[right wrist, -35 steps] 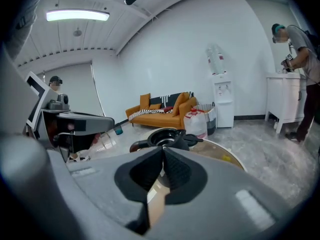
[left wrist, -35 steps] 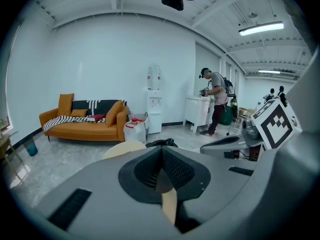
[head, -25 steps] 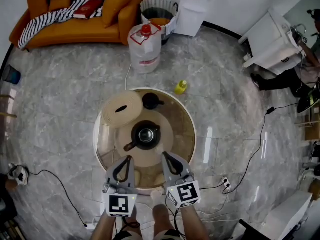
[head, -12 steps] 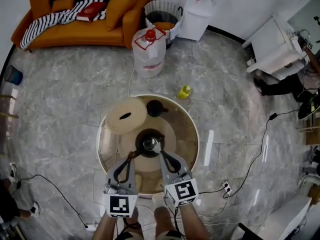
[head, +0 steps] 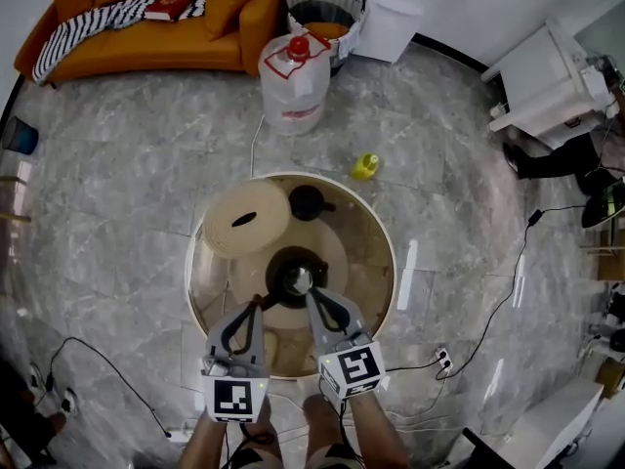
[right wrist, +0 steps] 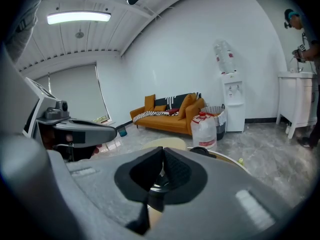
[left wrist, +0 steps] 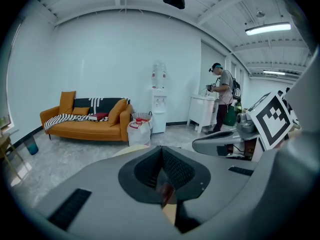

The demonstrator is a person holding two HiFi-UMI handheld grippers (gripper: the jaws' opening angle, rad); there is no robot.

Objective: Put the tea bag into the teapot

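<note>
Head view: the black teapot (head: 279, 268) sits in the middle of the round counter (head: 384, 252). Its top is open, ready for the bag.

Left gripper view: the fingers of the left gripper (left wrist: 161, 151) pinch the brown teapot handle (left wrist: 165, 193), I think to keep the pot from sliding.

Right gripper view: the fingers of the right gripper (right wrist: 163, 153) are pressed together, right over the pot's mouth. I cannot make out the tea bag.
</note>
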